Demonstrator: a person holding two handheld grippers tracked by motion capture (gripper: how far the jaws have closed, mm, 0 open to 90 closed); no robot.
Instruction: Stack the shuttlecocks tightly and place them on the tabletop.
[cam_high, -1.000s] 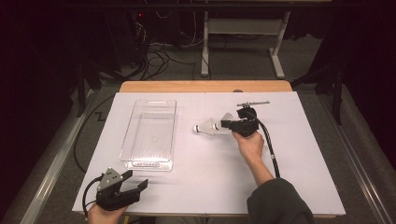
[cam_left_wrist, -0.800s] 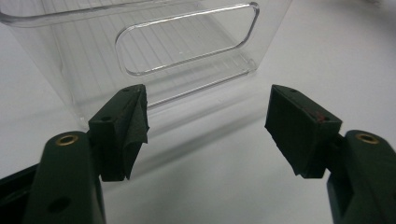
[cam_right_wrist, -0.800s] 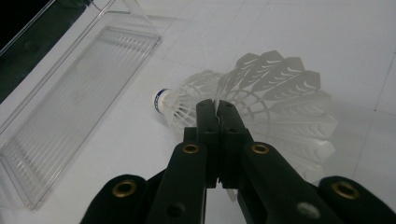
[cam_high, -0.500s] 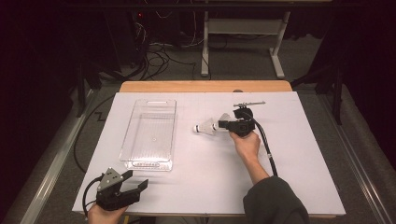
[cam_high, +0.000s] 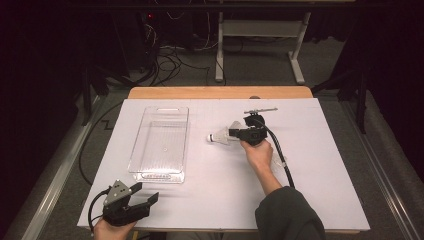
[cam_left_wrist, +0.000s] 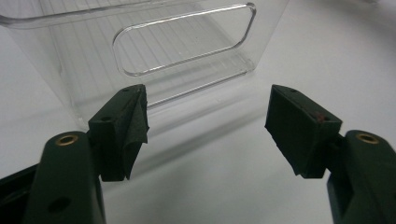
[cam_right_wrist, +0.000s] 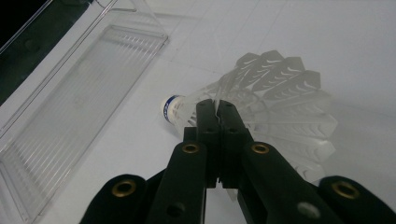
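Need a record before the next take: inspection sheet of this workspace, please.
Surface: white sheet over a wooden table top.
Job's things: white feathered shuttlecock with a blue-banded cork, held at the skirt; clear ribbed plastic bin with handle cut-outs, nothing in it.
Clutter: thin grey metal tool beyond the right hand; type unclear.
Grippers: right gripper shut on the shuttlecock; left gripper open, facing the bin's near end, holding nothing.
Cables: black cable along the right forearm; another loops from the left gripper; loose wires on the floor beyond the table.
Surroundings: dark room, grey carpet, white metal stand behind.
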